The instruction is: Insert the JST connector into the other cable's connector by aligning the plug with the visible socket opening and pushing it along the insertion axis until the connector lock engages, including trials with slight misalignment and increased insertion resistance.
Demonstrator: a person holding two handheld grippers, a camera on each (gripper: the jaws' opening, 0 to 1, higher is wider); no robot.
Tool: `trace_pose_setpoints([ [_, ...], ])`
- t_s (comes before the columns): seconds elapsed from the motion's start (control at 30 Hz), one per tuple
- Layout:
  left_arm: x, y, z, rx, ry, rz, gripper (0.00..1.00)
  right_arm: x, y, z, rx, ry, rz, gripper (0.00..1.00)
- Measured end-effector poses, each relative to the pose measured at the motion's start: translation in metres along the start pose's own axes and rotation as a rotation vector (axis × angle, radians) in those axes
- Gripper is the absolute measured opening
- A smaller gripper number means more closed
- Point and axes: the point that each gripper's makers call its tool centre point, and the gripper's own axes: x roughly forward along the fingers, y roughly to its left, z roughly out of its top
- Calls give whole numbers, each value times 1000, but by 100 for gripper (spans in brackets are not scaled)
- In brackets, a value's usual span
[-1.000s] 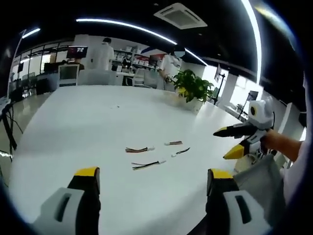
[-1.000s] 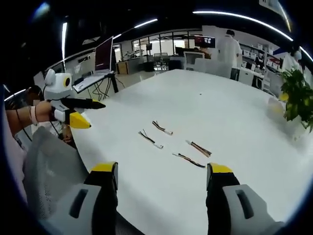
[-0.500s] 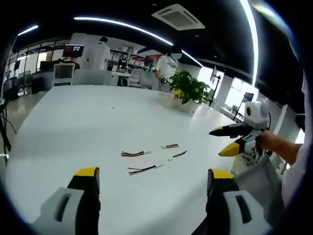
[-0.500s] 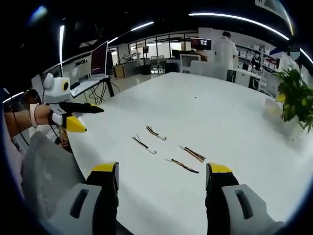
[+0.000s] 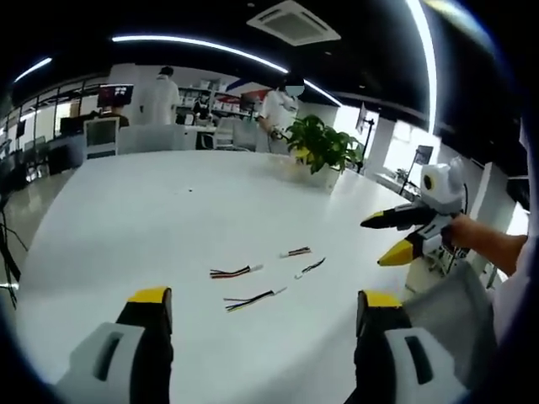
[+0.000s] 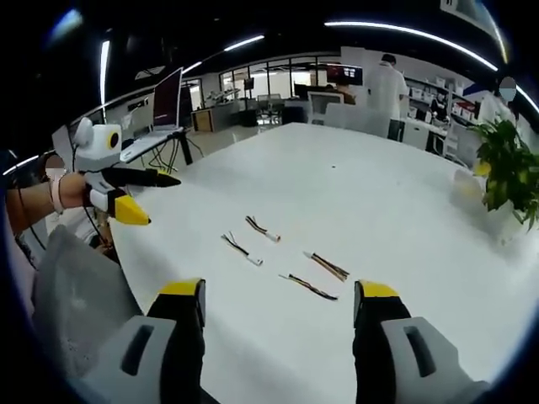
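Nearest you, both claws hang wide apart and hold nothing: left claw [image 5: 261, 307], right claw [image 6: 278, 295]. Ahead on the white tabletop [image 6: 396, 194] lie four short JST cables [image 6: 274, 252], well apart from both. Your risk is seizing wires instead of a white housing, or pairing two like ends. Farther back stands a potted plant [image 5: 324, 151]. No writing is legible.

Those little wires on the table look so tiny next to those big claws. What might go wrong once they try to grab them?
The four short cables lie flat and close together on the smooth white table, so a wide jaw might pinch two or slide one away. Both the left gripper and the right gripper are open, holding nothing; gripping wires rather than the white plug may bend them.
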Motion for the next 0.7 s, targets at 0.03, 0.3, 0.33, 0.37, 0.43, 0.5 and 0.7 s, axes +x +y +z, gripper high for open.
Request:
trace_pose_setpoints([
  [0.03, 0, 0, 1, 0, -1, 1, 89, 1, 0, 1, 4, -4, 1, 70],
  [0.3, 4, 3, 9, 26, -10, -1, 88, 8, -2, 17, 4, -48, 23, 68],
  [0.33, 5, 3, 10, 27, -10, -1, 88, 8, -2, 18, 2, -50, 24, 68],
  [0.37, 5, 4, 11, 27, -12, -2, 88, 9, -3, 19, -2, -53, 26, 68],
  [0.43, 7, 5, 12, 27, -16, -2, 88, 9, -3, 21, -6, -58, 28, 68],
  [0.5, 8, 6, 12, 23, -19, -2, 87, 10, -2, 22, -15, -57, 33, 68],
  [0.7, 13, 1, 9, 2, -21, -16, 86, 11, -6, 21, -58, -44, 25, 67],
])
